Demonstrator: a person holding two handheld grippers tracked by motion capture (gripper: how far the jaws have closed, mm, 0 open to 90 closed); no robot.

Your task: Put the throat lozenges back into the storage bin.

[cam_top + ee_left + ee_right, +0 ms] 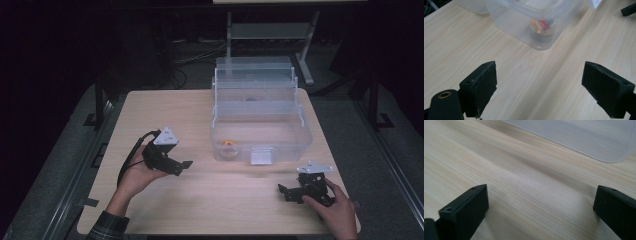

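Observation:
A clear plastic tiered box (260, 117) stands open on the wooden table (165, 115), its trays stepped back. Inside its bottom tub, near the front left corner, lies a small round container with an orange and red label (229, 145) (542, 27). My left gripper (184, 166) (539, 87) is held left of the box, jaws wide apart and empty, aimed at that corner. My right gripper (284, 192) (540, 210) rests low at the front right of the table, open with nothing between its jaws, and the box's corner (604, 140) lies ahead of it.
A white latch (261, 156) hangs on the box's front wall. Bare wood lies between the two grippers along the table's front. Beyond the table are a dark floor with cables and the metal legs of another stand (305, 60).

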